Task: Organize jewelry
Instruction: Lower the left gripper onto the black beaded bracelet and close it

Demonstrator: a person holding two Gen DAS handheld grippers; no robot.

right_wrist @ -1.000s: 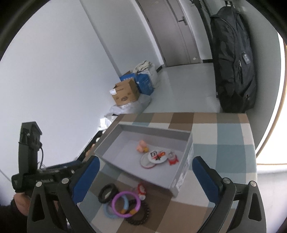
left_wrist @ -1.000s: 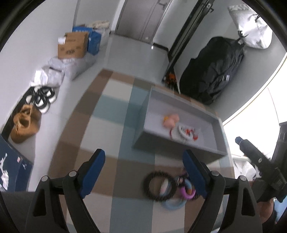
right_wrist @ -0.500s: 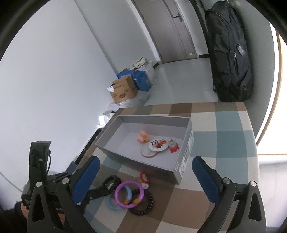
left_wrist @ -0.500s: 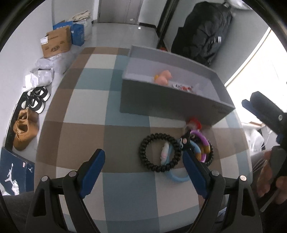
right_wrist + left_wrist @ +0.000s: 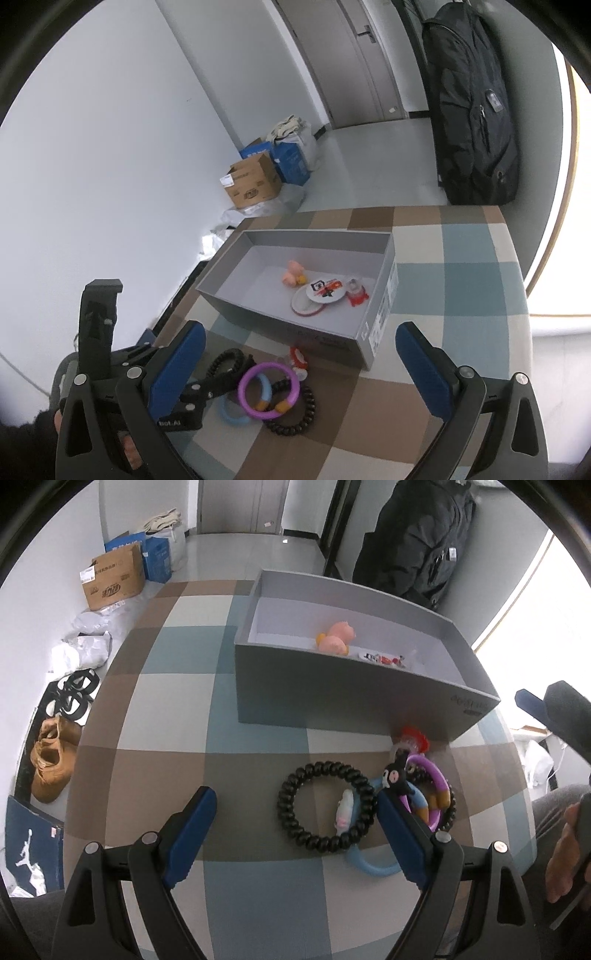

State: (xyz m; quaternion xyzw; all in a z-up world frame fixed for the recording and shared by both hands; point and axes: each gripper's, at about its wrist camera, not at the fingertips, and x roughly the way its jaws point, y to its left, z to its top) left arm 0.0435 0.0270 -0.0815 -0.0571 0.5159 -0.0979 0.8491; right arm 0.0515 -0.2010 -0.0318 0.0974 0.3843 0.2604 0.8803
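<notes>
We hold the left tongs apart and tipped down over the black coil band on the counter, beside the gray box, ready to straddle it (right tongs also apart, waiting empty).

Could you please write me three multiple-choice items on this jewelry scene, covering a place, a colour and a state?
1. Where does the pink figure lie?
A. inside the grey box
B. on the checked cloth
C. on the floor

2. What colour is the ring with two orange beads?
A. green
B. purple
C. white

3. How is the left gripper?
A. shut on a ring
B. shut on nothing
C. open, holding nothing

Answers: 1 A, it lies within the box walls beside a round badge. 2 B, it shows purple over a light blue ring. 3 C, its fingers stand wide apart over the black coil band.
</notes>
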